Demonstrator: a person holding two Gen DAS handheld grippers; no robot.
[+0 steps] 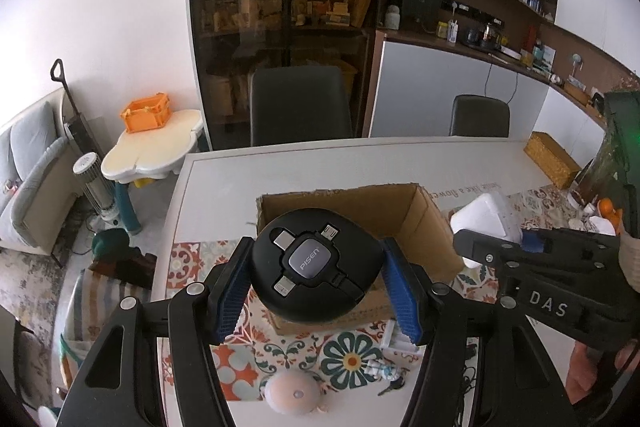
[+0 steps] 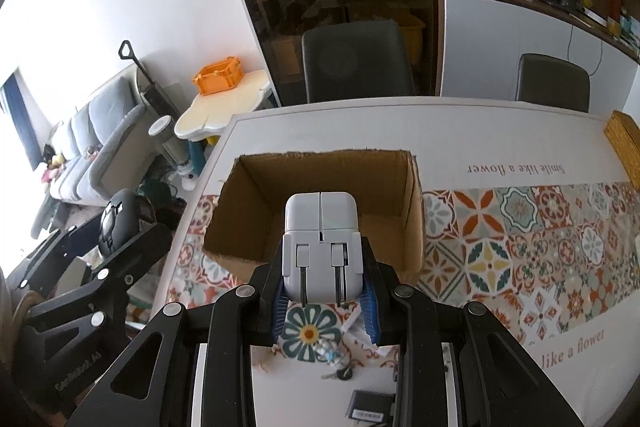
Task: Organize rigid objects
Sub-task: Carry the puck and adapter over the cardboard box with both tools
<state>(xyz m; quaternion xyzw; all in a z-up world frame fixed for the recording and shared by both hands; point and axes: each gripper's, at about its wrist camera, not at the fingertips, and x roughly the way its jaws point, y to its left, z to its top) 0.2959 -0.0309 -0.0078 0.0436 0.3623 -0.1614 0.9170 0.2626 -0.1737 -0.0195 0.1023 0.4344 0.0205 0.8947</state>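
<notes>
While both tools are raised above the desk [image 2: 500,131], each has an item clamped between its blue pads. The left tool [image 1: 316,267] is closed on a round black cable reel [image 1: 314,267] marked PISEN, gripped at its two sides at the centre of the left wrist view, with connector tips showing on its upper face. The right tool [image 2: 322,291] is closed on a white power adapter [image 2: 320,247], gripped at its lower sides at the centre of the right wrist view, its folded prongs facing the camera. An open cardboard box [image 2: 412,211] stands on the patterned desk mat [image 2: 520,247] behind both items; its interior appears bare where visible. In the left wrist view the right tool and the adapter [image 1: 486,215] appear at the right edge, beside the box [image 1: 424,223]. In the right wrist view the left tool with the reel [image 2: 116,223] appears at the lower left, beyond the desk edge. On the desk below the tools lie a small figurine with keys [image 2: 334,355], a pale round object [image 1: 294,393] and a dark flat device [image 2: 370,409], low in the frame. A woven basket [image 1: 550,157] sits at the far right of the desk.
</notes>
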